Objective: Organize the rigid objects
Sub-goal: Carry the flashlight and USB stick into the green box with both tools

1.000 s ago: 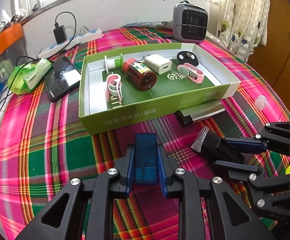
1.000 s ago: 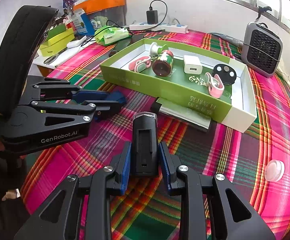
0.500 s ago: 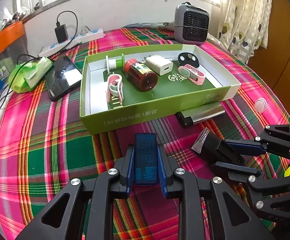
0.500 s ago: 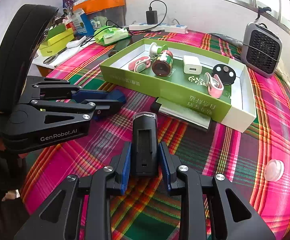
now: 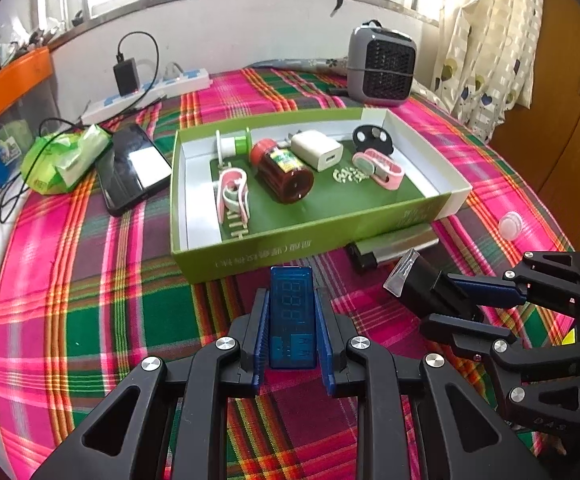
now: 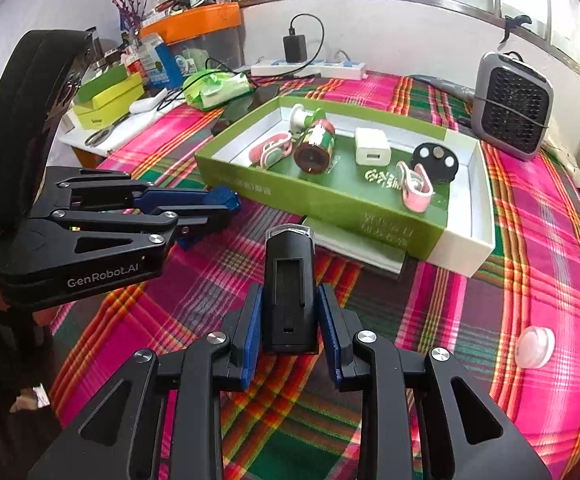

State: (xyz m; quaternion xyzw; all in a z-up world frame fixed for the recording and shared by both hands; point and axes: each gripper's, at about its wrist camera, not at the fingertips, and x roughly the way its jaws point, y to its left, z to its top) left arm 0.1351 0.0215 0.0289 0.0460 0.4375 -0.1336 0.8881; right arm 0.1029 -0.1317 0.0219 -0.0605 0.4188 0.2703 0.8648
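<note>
Little differs from a second ago: both grippers have stayed in front of the green box (image 5: 313, 236), and the box looks slightly nearer in the left wrist view than before. Contents of the box unchanged.

Left gripper (image 5: 292, 322) clenched on a blue meter (image 5: 292, 312). Its long axis runs along the fingers, far end pointing at the near wall of the green box, display face up, just short of that wall.

Right gripper (image 6: 290, 316) clenched on a black light (image 6: 288, 288). Long axis also along the fingers, clear lens end pointing toward the near wall of the green box, clip slot side up. It hangs above the plaid cloth (image 6: 509, 280), near the box but apart from it.

Inside the box: red-capped bottle (image 5: 286, 170) on its side, white charger (image 5: 317, 149), two pink clips (image 5: 232, 192), green-white spool (image 5: 232, 145), black disc (image 5: 371, 138).

A silver lighter (image 5: 393, 243) lies against the outside of the box's near wall. White round cap (image 6: 535, 346) sits on the cloth, well apart from the box.
</note>
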